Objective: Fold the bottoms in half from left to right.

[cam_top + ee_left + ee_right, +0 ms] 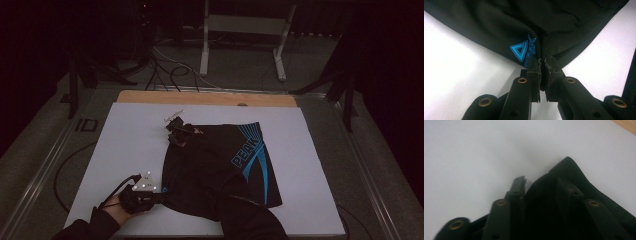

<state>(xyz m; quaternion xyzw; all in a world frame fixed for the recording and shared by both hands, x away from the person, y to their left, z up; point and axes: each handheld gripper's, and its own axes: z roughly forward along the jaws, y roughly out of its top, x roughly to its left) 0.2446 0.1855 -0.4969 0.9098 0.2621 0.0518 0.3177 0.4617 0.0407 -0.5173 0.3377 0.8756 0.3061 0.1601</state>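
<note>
Black shorts (210,165) with a blue PEAK print lie spread on the white table top (125,145). My left gripper (161,195) is at their near left corner. In the left gripper view it (543,61) is shut on the dark hem (564,25), beside a blue triangle logo (520,50). My right gripper (176,131) reaches across the shorts to their far left corner. In the right gripper view it (540,181) has its jaws standing well apart, with the black cloth (571,170) lying between and over them.
The white top ends in a wooden strip (200,97) at the far edge. Beyond it, cables (165,70) trail on the floor near a white stand (240,25). Bare white surface lies left and right of the shorts.
</note>
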